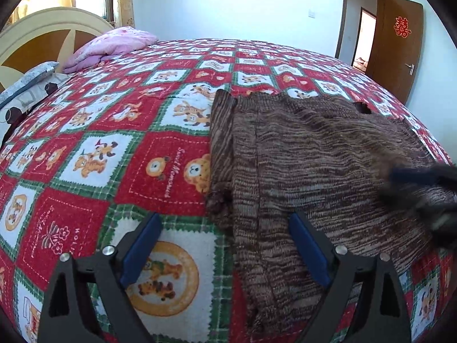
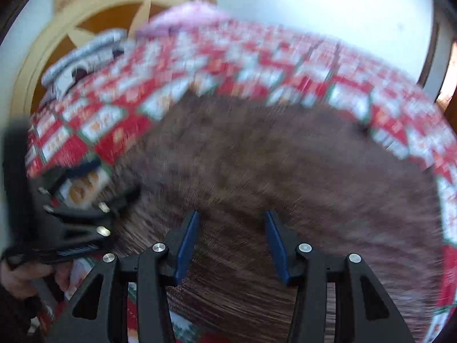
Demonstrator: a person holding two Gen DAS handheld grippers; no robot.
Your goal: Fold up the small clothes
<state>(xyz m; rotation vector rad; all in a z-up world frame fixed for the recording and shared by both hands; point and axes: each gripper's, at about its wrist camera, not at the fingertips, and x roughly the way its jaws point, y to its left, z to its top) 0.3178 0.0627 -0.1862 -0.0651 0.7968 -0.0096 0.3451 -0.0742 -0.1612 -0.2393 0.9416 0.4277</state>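
On the bed, a brown knitted garment (image 1: 314, 165) lay spread flat over the red checked cartoon bedspread (image 1: 114, 143), toward the right half of the bed as the left wrist camera saw it, well apart from the pink quilt (image 1: 114, 45) and patterned pillow (image 1: 31, 85) at the headboard (image 1: 42, 31).

Progress, judged: early. Garment looked smoothed out; along its left edge one ribbed strip (image 1: 221, 131) was turned over onto or lying beside the body, possibly a first fold or a sleeve, cannot tell which. No halving fold was visible. The main folds and final tidying remained.

Orientation: long axis appeared to run from the near edge of the bed away toward the far wall, slightly slanted right. A dark notch (image 1: 362, 108) sat at the far edge; whether neck or hem, unclear.

Left gripper (image 1: 225, 245): released, blue pads wide apart, straddling the garment's near left edge, one finger over bedspread, the other over knit. Nothing grasped.

Right gripper (image 2: 231, 243): also released, pads apart, above the garment's near middle, nothing between them. Right view was heavily motion-blurred, so contact with the fabric could not be determined.

Next, judged: pinch an edge and carry it across.
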